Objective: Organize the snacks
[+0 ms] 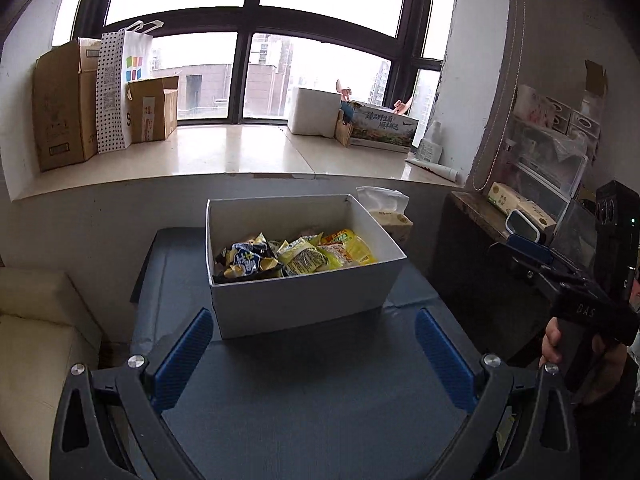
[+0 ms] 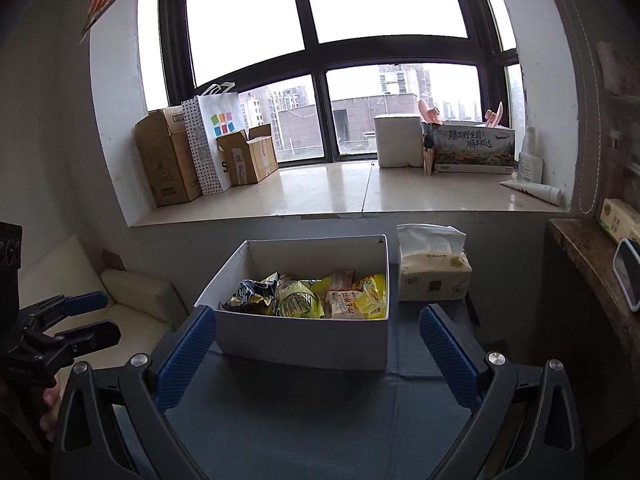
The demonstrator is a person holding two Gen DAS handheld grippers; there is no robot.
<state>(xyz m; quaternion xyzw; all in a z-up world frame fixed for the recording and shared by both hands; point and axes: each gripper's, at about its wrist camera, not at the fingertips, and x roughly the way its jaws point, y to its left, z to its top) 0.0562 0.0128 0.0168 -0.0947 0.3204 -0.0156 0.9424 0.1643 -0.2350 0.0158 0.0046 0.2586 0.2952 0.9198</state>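
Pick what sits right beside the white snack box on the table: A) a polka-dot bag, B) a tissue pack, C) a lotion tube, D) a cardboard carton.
B: the tissue pack stands right next to the white snack box on the table.

The box's [image 1: 304, 292] near wall hides the lower snacks [image 1: 296, 258], so there's no telling how deep the pile goes. Packet print is too small to read. The tissue pack [image 1: 390, 216] sits half hidden behind the box's far corner. The right gripper [image 1: 528, 250] is cut off at the frame's edge, its fingertips overlapping. The table's [image 2: 304, 420] near edge is lost behind gripper frames.
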